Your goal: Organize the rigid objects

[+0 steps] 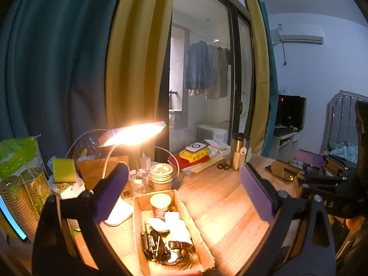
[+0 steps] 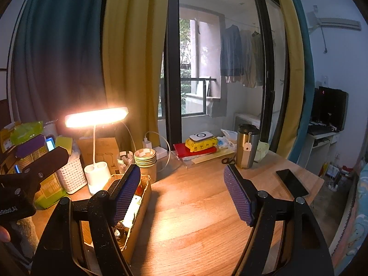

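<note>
Left wrist view: heavy teal and mustard curtains (image 1: 128,53) are seen hanging in soft folds beside a black-framed glass door (image 1: 202,69), behind which clothes are hung on a rail. A wooden desk (image 1: 218,197) with a smooth, pale grain is lit warmly by a flat-headed desk lamp (image 1: 133,133) on a thin white neck. At the back edge a stack of ribbed paper cups (image 1: 161,174), a brushed-metal tumbler (image 1: 238,150) and a red book under a yellow case (image 1: 195,155) are set. An open cardboard box (image 1: 207,250) with rough torn edges is placed on the desk; a small round can, white pieces and dark metal oddments, hard to identify in the glare, are heaped inside. The left gripper (image 1: 186,197) is held with its purple ridged pads wide apart, the box lying below and between them, untouched. In the right wrist view the right gripper (image 2: 184,197) is likewise spread wide over bare wood, nothing between its pads; the box (image 2: 140,209) is just behind its left-hand pad. A flat black phone (image 2: 292,182) lies near the desk's right edge.
</note>
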`<state>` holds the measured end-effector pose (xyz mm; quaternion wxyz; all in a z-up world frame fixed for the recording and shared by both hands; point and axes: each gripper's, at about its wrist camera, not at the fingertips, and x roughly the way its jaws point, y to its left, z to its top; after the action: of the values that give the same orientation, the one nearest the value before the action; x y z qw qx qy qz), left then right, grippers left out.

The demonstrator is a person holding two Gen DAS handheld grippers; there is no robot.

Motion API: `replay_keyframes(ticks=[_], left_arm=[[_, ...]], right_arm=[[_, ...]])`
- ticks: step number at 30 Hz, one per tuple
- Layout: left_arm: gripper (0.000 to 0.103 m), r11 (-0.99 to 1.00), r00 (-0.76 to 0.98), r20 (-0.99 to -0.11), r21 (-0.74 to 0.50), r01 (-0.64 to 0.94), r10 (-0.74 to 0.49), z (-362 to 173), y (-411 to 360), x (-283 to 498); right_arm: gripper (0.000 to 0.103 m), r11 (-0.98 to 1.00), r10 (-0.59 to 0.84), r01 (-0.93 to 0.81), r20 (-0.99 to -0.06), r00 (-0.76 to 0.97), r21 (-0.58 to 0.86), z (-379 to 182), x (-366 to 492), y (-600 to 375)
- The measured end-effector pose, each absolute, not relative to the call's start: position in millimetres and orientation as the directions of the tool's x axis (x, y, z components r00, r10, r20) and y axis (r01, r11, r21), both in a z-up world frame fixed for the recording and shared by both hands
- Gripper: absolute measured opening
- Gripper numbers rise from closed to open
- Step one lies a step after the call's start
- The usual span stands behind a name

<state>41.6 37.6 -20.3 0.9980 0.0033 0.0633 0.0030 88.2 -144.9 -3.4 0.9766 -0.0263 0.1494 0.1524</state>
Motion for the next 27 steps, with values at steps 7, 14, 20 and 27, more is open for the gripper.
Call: replay_keyframes(ticks=[7, 14, 20, 27], left_arm=[[0.098, 1.000, 0.992, -0.125, 0.007, -0.001, 0.002, -20.6, 36.6, 41.9], [0.098, 1.000, 0.992, -0.123, 0.008, 0.003, -0.002, -20.0, 35.8, 41.0], [0.098, 1.000, 0.992, -0.124, 0.009, 0.004, -0.003, -20.1, 35.8, 41.1], [0.098, 1.000, 0.992, -0.123, 0.009, 0.004, -0.003, -19.8, 35.8, 40.8]], right_arm=[[0.078, 0.952, 0.291, -0.306, -0.301, 0.908, -0.006, -3.5, 88.1, -144.5], [0.078, 0.952, 0.292, -0.307, -0.300, 0.908, -0.004, -3.3, 88.0, -144.9], [0.078, 0.952, 0.291, -0.306, -0.300, 0.908, -0.004, -3.4, 88.0, -144.7], [0.078, 0.952, 0.291, -0.307, -0.300, 0.908, -0.005, -3.3, 88.1, -144.5]])
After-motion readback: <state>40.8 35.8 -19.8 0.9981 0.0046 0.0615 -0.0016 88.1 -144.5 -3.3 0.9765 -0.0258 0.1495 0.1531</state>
